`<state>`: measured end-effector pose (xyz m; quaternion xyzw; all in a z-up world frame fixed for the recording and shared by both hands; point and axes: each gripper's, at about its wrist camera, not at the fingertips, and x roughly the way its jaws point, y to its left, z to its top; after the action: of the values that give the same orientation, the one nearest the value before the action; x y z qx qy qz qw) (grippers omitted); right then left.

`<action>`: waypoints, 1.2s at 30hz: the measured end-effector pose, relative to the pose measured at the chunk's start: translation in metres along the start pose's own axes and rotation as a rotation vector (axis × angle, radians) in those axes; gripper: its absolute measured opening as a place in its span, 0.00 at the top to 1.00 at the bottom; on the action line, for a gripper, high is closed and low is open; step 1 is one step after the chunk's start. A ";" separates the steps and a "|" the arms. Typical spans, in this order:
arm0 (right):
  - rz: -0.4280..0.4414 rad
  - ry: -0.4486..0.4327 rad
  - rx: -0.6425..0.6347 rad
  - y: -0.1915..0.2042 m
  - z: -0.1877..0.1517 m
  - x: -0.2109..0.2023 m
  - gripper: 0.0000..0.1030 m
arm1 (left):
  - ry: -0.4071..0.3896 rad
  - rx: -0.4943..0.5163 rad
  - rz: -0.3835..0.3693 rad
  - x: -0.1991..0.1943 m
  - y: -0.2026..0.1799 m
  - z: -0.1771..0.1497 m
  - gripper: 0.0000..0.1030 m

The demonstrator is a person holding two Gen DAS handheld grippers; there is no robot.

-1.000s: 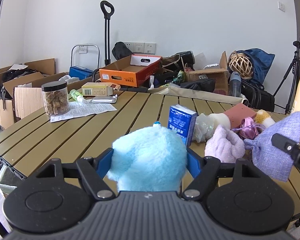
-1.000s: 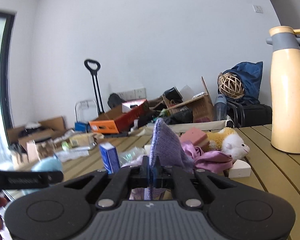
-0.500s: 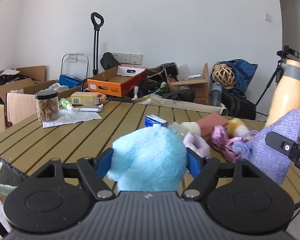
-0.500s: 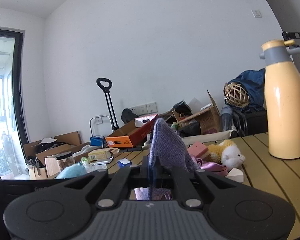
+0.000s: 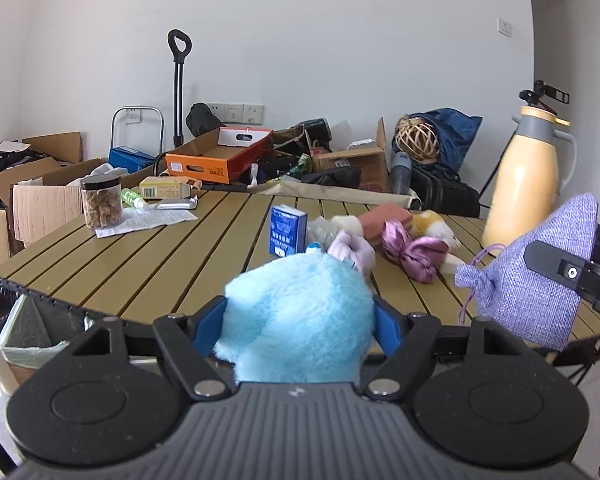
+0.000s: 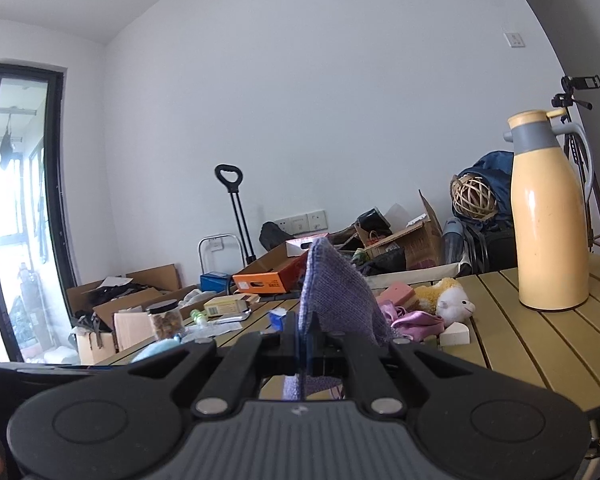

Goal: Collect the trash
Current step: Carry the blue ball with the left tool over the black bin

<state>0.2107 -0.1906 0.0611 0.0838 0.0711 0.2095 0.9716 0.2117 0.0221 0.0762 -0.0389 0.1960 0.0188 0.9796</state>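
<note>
now | slatted table (image 5: pixel 172 264) cluttered | left claw (image 5: pixel 300 322) grips blue plush (image 5: pixel 296 320) | right claw (image 6: pixel 306 344) pinches purple pouch (image 6: pixel 332 300)

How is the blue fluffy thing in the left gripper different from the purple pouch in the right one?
The fluffy blue toy is rounded, furry and light blue; the purple pouch is flat, woven and lilac, with a drawstring neck. The left gripper holds the toy with wide-set jaws, while the right gripper pinches the pouch's thin edge almost fully closed. Both are soft and held off the slatted table.
</note>
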 end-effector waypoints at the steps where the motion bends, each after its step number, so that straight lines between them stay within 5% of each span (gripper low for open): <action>1: 0.004 0.004 -0.005 0.003 -0.001 -0.006 0.97 | 0.003 0.005 -0.001 -0.005 0.000 -0.003 0.26; 19: 0.006 0.185 0.022 0.013 -0.053 -0.070 0.97 | 0.130 0.097 0.016 -0.051 0.005 -0.066 0.26; 36: -0.068 0.368 0.092 -0.015 -0.117 -0.077 0.97 | 0.437 0.120 0.062 -0.018 0.026 -0.139 0.27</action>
<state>0.1264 -0.2207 -0.0478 0.0859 0.2601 0.1847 0.9439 0.1403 0.0357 -0.0463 0.0225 0.4053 0.0281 0.9135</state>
